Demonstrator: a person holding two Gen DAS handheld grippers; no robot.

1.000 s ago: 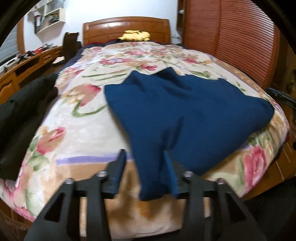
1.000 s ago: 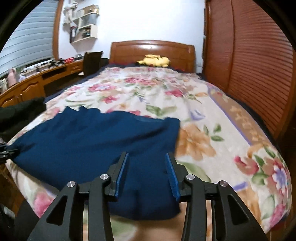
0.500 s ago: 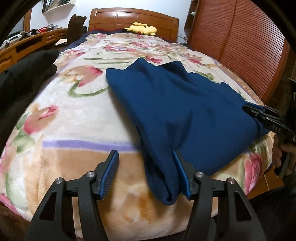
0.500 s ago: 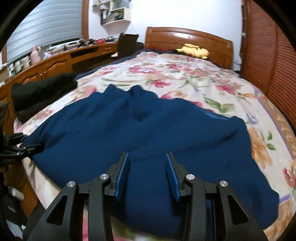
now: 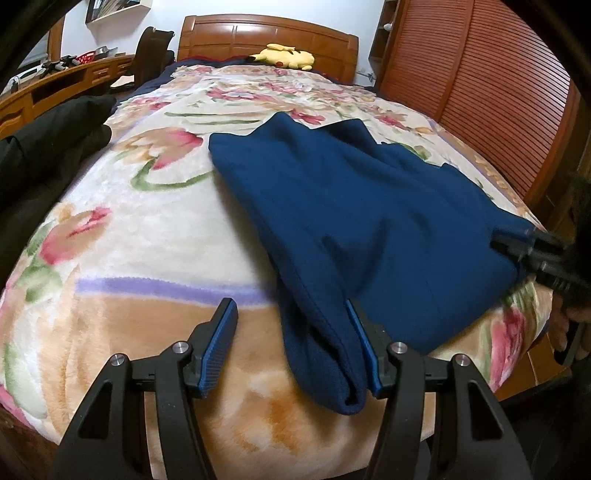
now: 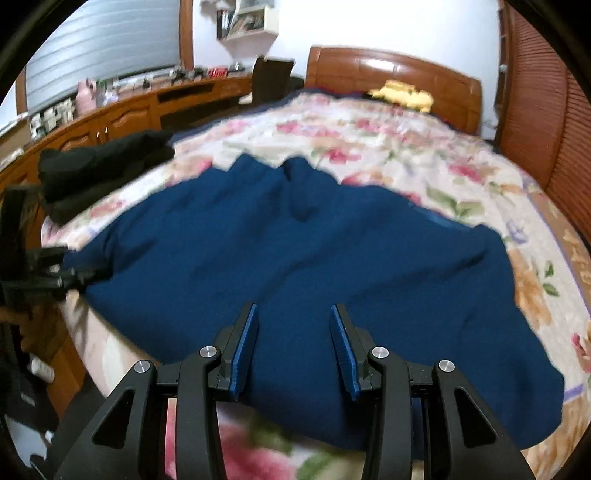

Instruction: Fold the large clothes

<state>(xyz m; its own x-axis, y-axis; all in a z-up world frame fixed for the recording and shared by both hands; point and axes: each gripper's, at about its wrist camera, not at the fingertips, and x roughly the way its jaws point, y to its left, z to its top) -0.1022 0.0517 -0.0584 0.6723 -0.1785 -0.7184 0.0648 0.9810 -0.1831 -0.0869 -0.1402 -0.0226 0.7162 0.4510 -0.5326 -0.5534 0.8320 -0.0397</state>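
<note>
Right gripper [image 6: 293,345] jaws apart over the near edge of the blue garment [image 6: 295,266], pads clear of the cloth. Garment lies spread on the floral blanket [image 6: 424,155]. Left gripper [image 6: 55,275] at the garment's left corner, grip unclear. Black clothes [image 6: 99,166] far left, yellow plush [image 6: 402,95] by the headboard [image 6: 391,72].

Bedroom with wooden furniture.
Floral-blanketed bed [image 5: 155,229], carved headboard [image 5: 266,37], slatted wardrobe doors [image 5: 491,92], long cluttered bench [image 6: 147,107], white walls [image 6: 369,26], shuttered window [image 6: 103,48].
</note>
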